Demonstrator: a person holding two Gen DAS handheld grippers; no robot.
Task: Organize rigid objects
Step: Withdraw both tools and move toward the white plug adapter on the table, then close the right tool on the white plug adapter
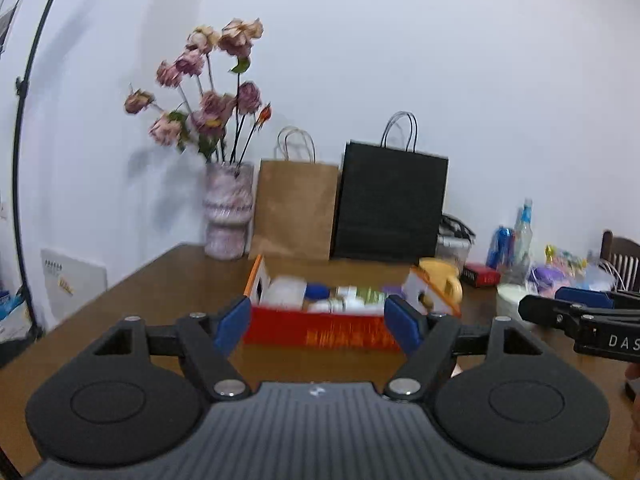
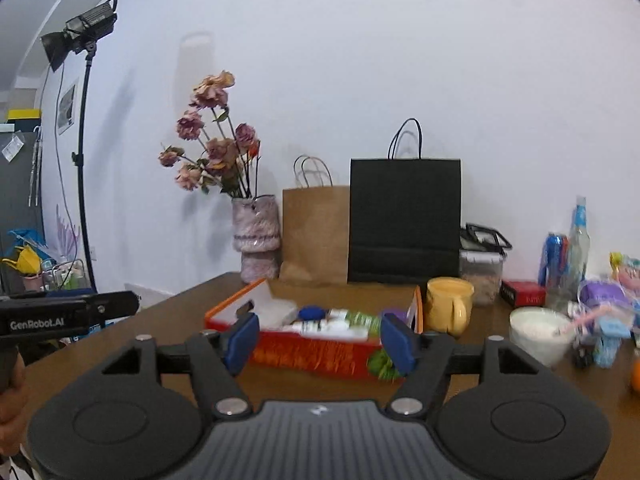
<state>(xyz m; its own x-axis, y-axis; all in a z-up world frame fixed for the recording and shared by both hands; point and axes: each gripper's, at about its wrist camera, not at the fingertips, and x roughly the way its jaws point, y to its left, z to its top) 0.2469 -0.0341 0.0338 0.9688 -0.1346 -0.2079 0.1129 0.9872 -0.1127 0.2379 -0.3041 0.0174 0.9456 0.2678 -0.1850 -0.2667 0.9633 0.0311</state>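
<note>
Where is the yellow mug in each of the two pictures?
Left wrist view: the yellow mug is right of centre, partly hidden behind the right end flap of the red box.
Right wrist view: the yellow mug is right of centre, in full view just right of the red box.
Shared landmark: the black bag stands by the wall behind the mug in both views.

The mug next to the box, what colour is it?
Yellow. The mug shows best in the right wrist view, standing right of the red box.
</note>
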